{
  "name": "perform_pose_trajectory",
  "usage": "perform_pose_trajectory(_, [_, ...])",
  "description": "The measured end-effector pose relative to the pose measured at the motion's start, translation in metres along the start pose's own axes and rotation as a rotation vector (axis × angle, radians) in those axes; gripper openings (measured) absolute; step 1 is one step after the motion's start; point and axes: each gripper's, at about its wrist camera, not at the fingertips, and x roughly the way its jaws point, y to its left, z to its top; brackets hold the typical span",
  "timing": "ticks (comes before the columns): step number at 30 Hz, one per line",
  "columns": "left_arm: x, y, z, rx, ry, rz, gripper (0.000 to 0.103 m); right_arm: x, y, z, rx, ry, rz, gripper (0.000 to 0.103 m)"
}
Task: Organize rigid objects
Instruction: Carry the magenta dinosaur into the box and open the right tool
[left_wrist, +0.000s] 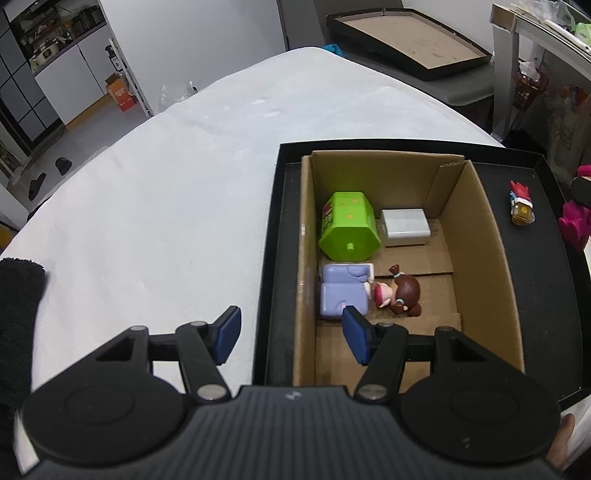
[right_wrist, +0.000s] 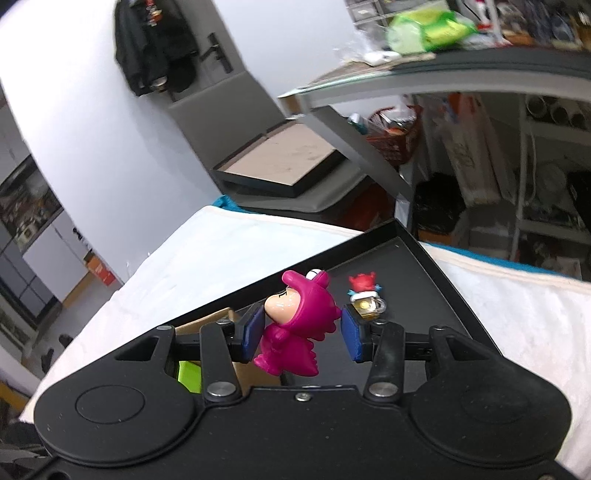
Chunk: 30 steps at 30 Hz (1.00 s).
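Observation:
A cardboard box (left_wrist: 476, 236) stands inside a black tray (left_wrist: 546, 280) on the white-covered table. In the box lie a green hexagonal toy (left_wrist: 349, 227), a white block (left_wrist: 405, 227), a purple toy bed (left_wrist: 343, 291) and a brown-haired doll figure (left_wrist: 399, 291). My left gripper (left_wrist: 291, 338) is open and empty over the box's near left wall. My right gripper (right_wrist: 303, 334) is shut on a magenta hooded figure (right_wrist: 299, 325), held above the tray; the figure also shows in the left wrist view (left_wrist: 576, 221). A small red-and-yellow figure (left_wrist: 521, 205) lies on the tray (right_wrist: 424, 273), also seen from the right wrist (right_wrist: 365, 295).
A second black tray with a brown base (left_wrist: 410, 37) sits on a grey seat beyond the table. A metal table with clutter (right_wrist: 443, 62) stands at the right. A black cloth (left_wrist: 18, 295) lies at the table's left edge.

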Motion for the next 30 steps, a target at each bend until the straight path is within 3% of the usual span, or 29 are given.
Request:
perform_pose_trajectory(13, [0.018, 0.011, -0.002, -0.024, -0.001, -0.060, 0.059, 0.001, 0.049, -0.015, -0.196, -0.022, -0.003, 0.044])
perform_pose_trajectory(23, [0.030, 0.017, 0.000, -0.033, -0.006, -0.124, 0.058, 0.006, 0.098, -0.036, -0.444, -0.012, 0.083, 0.045])
perform_pose_trajectory(27, [0.038, 0.022, -0.002, -0.057, 0.003, -0.164, 0.047, 0.016, 0.109, -0.044, -0.487, 0.041, 0.115, 0.045])
perform_pose_trajectory(30, [0.044, 0.025, -0.002, -0.065, 0.020, -0.192, 0.026, 0.021, 0.116, -0.050, -0.514, 0.071, 0.125, 0.045])
